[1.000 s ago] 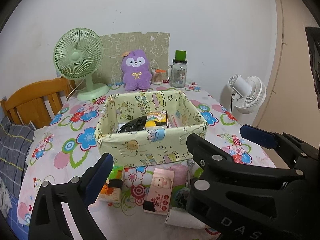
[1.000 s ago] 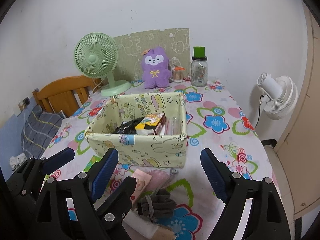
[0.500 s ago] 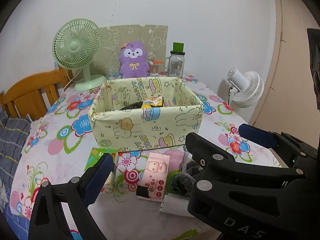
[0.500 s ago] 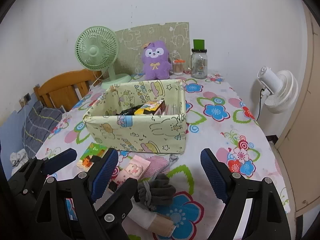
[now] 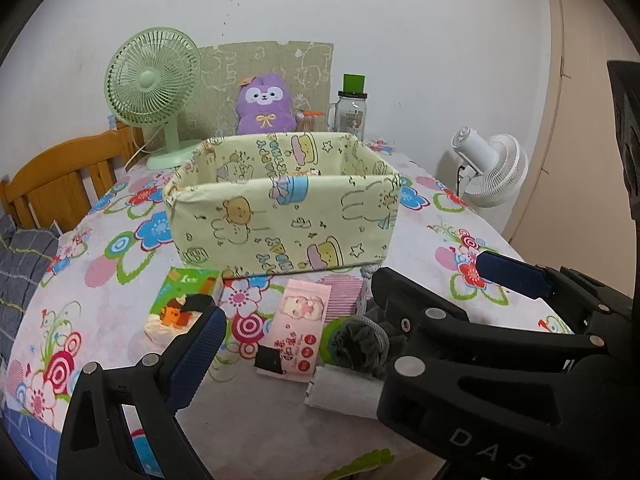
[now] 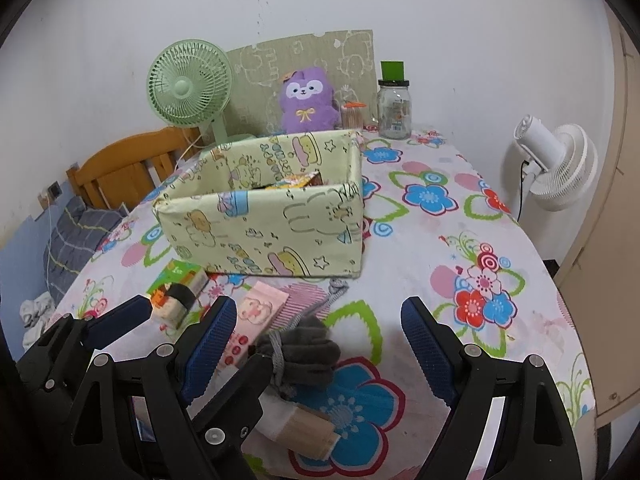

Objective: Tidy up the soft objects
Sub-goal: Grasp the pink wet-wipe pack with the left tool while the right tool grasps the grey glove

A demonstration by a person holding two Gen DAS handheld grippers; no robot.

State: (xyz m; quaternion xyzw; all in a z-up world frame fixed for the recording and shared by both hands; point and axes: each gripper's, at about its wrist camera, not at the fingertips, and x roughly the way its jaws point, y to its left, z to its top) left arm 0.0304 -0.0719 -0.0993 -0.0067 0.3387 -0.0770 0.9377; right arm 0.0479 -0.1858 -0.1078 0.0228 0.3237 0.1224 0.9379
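Gloves [image 6: 304,350], grey knit, lie bunched just in front of the fabric box [image 6: 272,220]; likely light, floppy, best pinched at the cuff. Right gripper [image 6: 316,340] wide, empty; left gripper [image 5: 348,304] wide, empty.

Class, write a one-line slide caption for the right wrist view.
Open right gripper poised over grey gloves on a floral tablecloth, fabric storage box behind.

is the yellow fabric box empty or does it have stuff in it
Not empty: the right wrist view shows a yellow packet inside the fabric box.
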